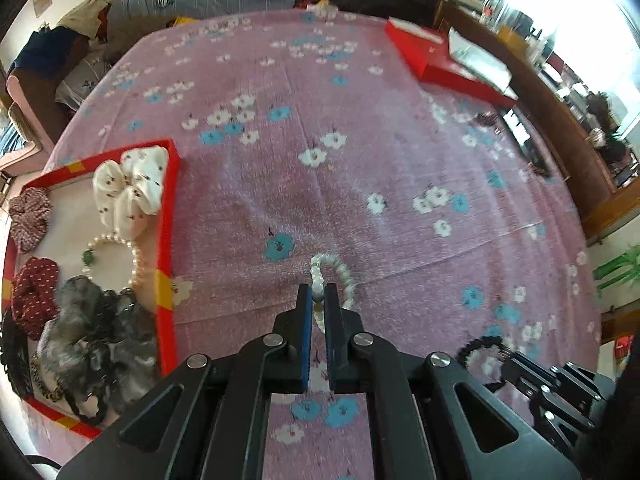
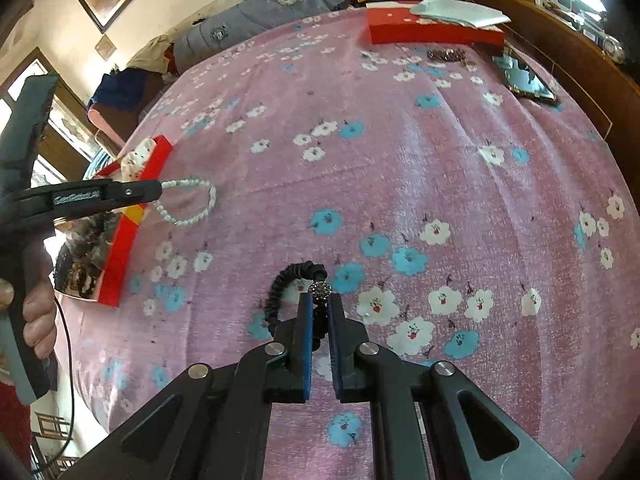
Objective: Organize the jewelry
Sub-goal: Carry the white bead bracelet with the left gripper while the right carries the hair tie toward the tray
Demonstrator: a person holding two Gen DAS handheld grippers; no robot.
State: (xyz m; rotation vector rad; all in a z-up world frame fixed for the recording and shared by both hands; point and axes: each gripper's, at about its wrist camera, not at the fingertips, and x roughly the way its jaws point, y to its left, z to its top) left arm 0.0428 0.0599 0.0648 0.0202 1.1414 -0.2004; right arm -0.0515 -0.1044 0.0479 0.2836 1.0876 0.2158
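Observation:
My left gripper (image 1: 318, 294) is shut on a white bead bracelet (image 1: 340, 270) and holds it above the pink flowered bedspread, right of the red tray (image 1: 166, 216). The bracelet also shows in the right wrist view (image 2: 192, 204), hanging from the left gripper (image 2: 158, 190). My right gripper (image 2: 320, 302) is shut on a black hair tie (image 2: 280, 286) with a sparkly bead (image 2: 320, 290). In the left wrist view the right gripper (image 1: 508, 358) holds that hair tie (image 1: 478, 346) at lower right. The tray holds a pearl bracelet (image 1: 134, 250), a white scrunchie (image 1: 130, 184) and several dark scrunchies.
A red box lid (image 1: 444, 60) with white paper on it lies at the bed's far right. A dark tablet (image 2: 524, 76) and a small dark jewelry pile (image 2: 446, 55) lie near it. Folded quilts are at the bed's far end. A wooden cabinet runs along the right.

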